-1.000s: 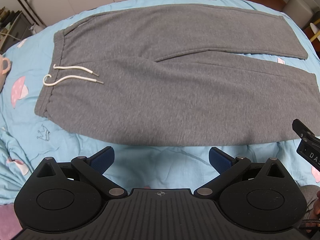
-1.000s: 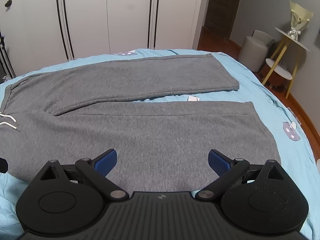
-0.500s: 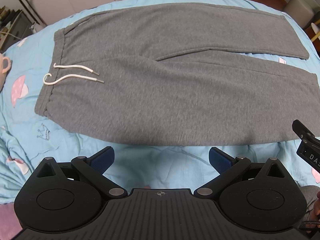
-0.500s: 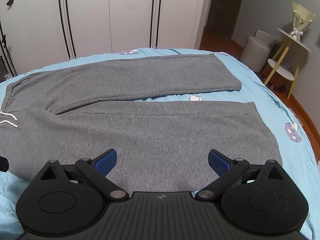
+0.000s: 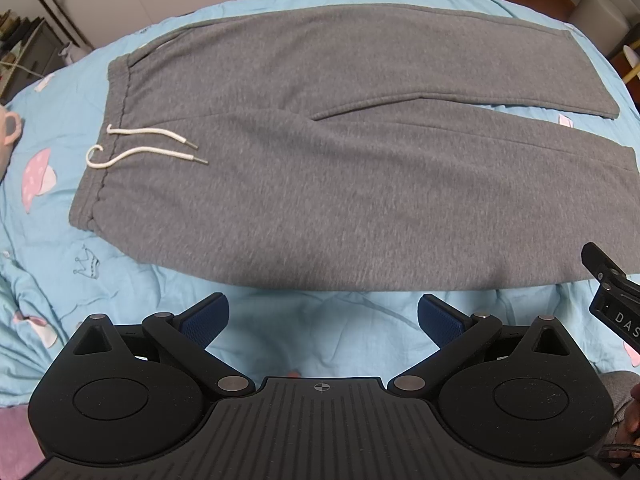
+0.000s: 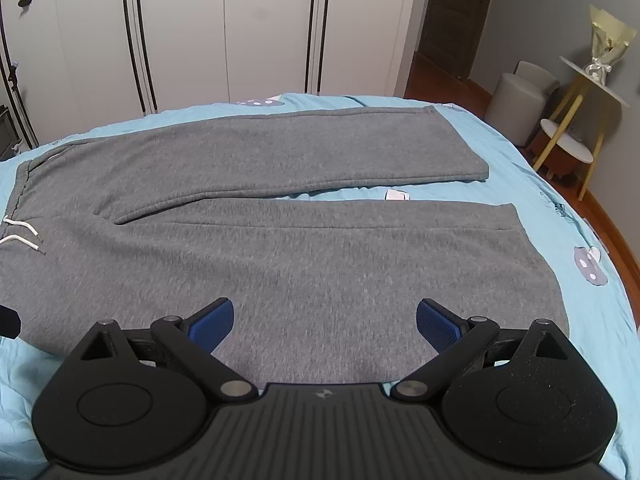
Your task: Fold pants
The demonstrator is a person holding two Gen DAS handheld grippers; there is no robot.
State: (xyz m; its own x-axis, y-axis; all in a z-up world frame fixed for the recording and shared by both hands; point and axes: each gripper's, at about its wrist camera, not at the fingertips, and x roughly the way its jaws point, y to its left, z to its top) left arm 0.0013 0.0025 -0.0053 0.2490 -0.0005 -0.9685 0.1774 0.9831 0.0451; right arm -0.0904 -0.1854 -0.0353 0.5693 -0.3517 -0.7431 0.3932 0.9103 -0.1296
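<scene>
Grey sweatpants (image 5: 320, 168) lie flat and spread out on a light blue bed, waistband at the left with a white drawstring (image 5: 144, 148), both legs running right. They also fill the right wrist view (image 6: 304, 240). My left gripper (image 5: 322, 316) is open and empty, just short of the near edge of the pants. My right gripper (image 6: 324, 320) is open and empty, held over the near leg close to its cuff. The right gripper's tip shows at the right edge of the left wrist view (image 5: 612, 292).
The blue bedsheet (image 5: 80, 280) has cartoon prints. White wardrobe doors (image 6: 240, 28) stand behind the bed. A yellow-legged side table (image 6: 588, 92), grey stools (image 6: 520, 100) and wooden floor lie off the bed's right side.
Both views have shifted slightly, with the pants a little lower in frame. Both grippers stay open and the pants have not moved.
</scene>
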